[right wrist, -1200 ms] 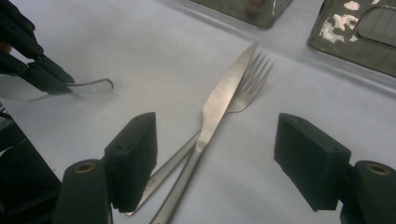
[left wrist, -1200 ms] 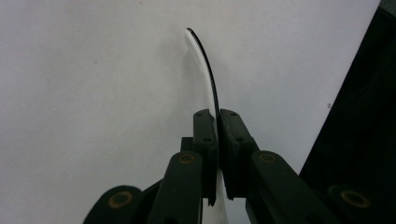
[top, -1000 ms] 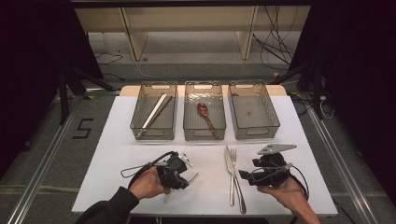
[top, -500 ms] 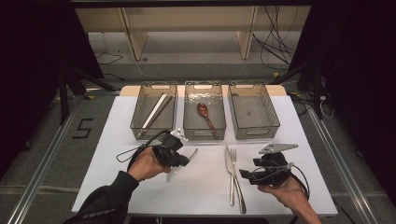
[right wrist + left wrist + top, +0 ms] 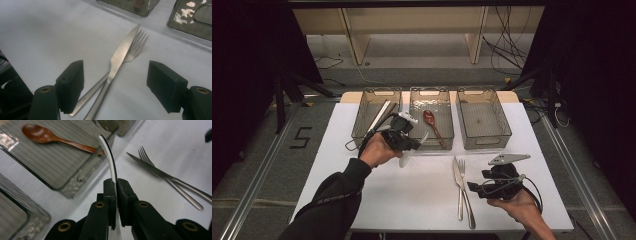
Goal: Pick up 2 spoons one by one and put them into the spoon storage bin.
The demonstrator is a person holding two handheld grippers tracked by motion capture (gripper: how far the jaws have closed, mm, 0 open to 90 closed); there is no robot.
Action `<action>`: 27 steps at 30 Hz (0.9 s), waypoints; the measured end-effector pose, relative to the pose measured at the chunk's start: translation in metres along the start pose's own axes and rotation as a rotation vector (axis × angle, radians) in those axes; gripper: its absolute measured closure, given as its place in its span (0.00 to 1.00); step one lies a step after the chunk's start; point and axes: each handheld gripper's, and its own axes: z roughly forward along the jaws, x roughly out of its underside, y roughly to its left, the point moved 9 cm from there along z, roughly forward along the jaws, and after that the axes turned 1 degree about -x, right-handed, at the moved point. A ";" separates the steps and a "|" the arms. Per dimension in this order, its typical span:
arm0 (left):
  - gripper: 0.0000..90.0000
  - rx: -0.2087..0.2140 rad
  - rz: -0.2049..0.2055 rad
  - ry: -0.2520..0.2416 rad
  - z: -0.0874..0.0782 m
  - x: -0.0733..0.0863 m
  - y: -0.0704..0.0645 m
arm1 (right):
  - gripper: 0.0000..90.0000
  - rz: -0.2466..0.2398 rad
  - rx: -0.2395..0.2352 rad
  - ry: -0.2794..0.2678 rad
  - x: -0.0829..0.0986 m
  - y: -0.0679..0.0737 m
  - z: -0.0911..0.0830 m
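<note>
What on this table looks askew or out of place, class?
The knife lies crossed over the fork on the table rather than side by side. Otherwise nothing stands out: no spills or damage.

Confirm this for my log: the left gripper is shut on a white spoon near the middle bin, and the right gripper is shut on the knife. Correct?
Not quite. The right gripper is open, its jaws apart on either side of the knife and touching nothing, as the right gripper view shows. The left gripper is indeed shut on the white spoon near the middle bin.
</note>
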 end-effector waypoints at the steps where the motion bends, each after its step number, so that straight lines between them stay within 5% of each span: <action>1: 0.95 -0.001 0.001 -0.001 0.000 -0.004 0.003 | 0.34 -0.001 0.000 0.001 0.000 0.000 0.000; 13: 0.95 -0.051 -0.019 -0.044 0.001 -0.044 0.031 | 0.34 -0.004 -0.006 -0.001 -0.001 0.001 0.000; 27: 0.95 -0.099 -0.063 -0.072 0.020 -0.071 0.053 | 0.34 -0.003 -0.011 -0.004 -0.001 0.001 0.000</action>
